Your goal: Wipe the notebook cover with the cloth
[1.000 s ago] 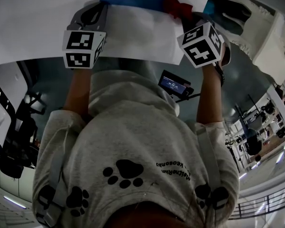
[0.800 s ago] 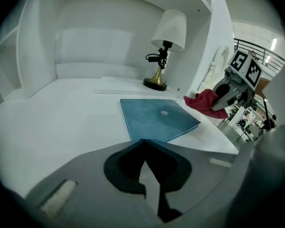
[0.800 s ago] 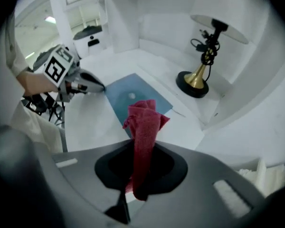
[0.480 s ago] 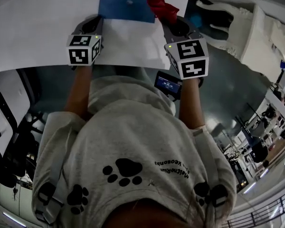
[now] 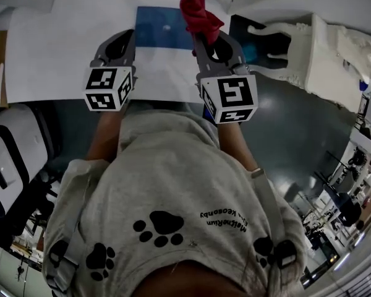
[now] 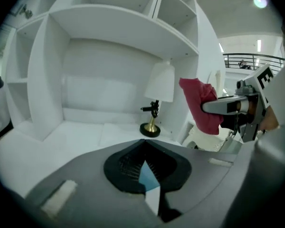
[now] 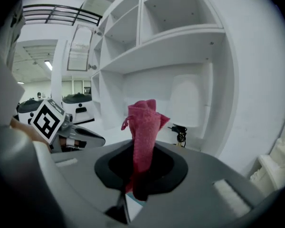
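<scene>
Now our right gripper (image 5: 205,42) clamps the cloth (image 5: 198,12) over the notebook (image 5: 161,28)'s right edge, nearer than before. Our left gripper (image 5: 125,39) closed, empty; white table (image 5: 55,54) stretches leftward.

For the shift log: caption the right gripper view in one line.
Right claw shut on the red cloth, with white shelves and a small lamp beyond.

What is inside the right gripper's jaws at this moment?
A red cloth is pinched in the right gripper, its upper part sticking out past the jaws. Its lower end is covered by the jaws. Nothing else shows between them.
</scene>
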Demonstrator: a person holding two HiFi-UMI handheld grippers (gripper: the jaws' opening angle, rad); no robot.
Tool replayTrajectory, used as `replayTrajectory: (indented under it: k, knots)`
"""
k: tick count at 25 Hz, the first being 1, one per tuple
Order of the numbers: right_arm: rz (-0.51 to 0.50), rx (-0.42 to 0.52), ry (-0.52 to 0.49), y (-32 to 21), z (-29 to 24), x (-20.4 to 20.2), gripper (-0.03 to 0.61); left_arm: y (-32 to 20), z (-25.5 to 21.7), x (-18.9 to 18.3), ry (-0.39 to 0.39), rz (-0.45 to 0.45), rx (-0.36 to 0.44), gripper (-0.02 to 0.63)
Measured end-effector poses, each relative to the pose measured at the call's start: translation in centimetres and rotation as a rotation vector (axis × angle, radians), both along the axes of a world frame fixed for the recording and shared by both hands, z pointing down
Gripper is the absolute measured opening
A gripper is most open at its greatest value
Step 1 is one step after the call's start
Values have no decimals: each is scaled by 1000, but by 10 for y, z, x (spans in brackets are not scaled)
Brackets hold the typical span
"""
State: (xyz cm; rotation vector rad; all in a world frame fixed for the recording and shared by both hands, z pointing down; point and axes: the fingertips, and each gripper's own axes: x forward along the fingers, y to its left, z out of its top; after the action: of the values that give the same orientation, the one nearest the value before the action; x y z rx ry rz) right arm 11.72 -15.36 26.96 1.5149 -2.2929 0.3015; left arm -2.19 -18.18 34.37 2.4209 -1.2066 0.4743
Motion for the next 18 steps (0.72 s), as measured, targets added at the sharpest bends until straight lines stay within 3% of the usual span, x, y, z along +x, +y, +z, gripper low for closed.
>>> replayTrajectory:
  k: [11, 18]
  knots:
    - [91, 312, -78, 13, -92, -5, 43, 11, -151, 6, 62, -27, 401, -2]
    - [79, 428, -76, 23, -125, -11, 41, 24, -187, 14, 90, -20, 496, -2]
